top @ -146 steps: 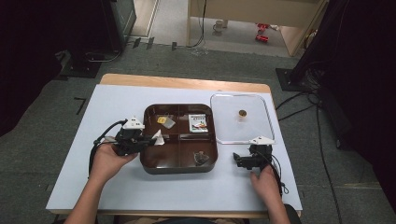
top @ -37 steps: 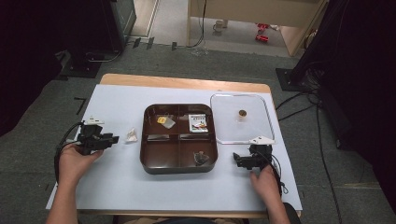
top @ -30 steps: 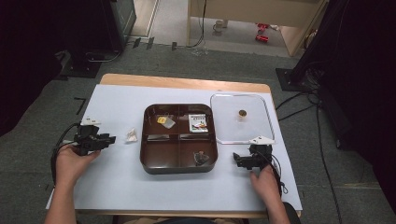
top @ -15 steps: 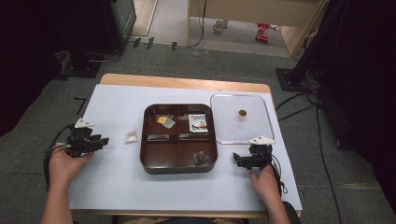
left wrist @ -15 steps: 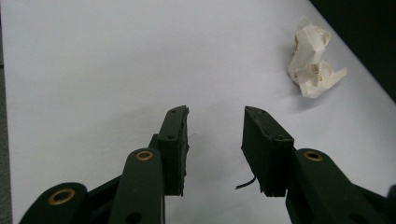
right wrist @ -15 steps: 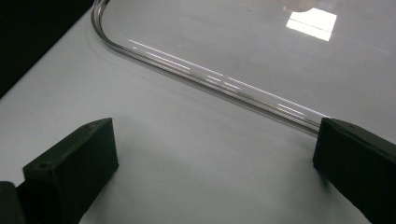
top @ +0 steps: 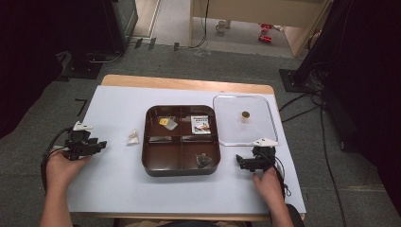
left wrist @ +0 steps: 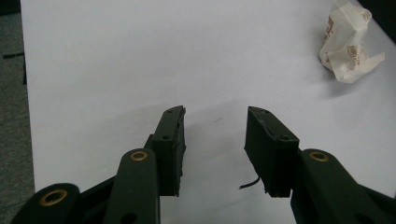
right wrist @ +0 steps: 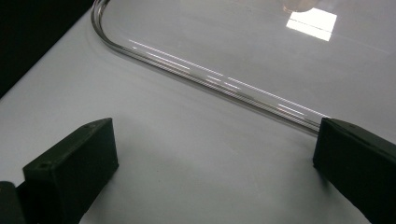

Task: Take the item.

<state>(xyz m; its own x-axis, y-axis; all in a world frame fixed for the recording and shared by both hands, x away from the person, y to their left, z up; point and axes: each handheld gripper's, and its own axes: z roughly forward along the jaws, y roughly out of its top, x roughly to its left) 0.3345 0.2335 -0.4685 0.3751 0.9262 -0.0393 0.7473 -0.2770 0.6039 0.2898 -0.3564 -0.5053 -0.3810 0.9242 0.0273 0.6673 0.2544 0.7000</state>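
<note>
A crumpled white packet (top: 133,137) lies on the white table cover just left of the brown compartment tray (top: 182,173). My left gripper (top: 100,144) rests well to the left of it and points toward it. In the left gripper view its jaws (left wrist: 215,116) have just been opening, with only bare table between them and the packet (left wrist: 348,44) ahead at the upper right. My right gripper (top: 240,163) sits open right of the tray's near corner. In the right gripper view its jaws (right wrist: 215,135) stand wide apart in front of the clear lid's rim (right wrist: 210,79).
The tray holds a yellow packet (top: 166,122), a printed sachet (top: 201,124) and a dark wrapped piece (top: 203,160). A clear lid (top: 227,127) with a small brown knob (top: 245,114) lies flat right of the tray. The table's near edge runs just behind both hands.
The left hand has drawn back leftward from the tray, leaving the white packet on the table beside it. Its jaws stand wider. The right hand has stayed still.
</note>
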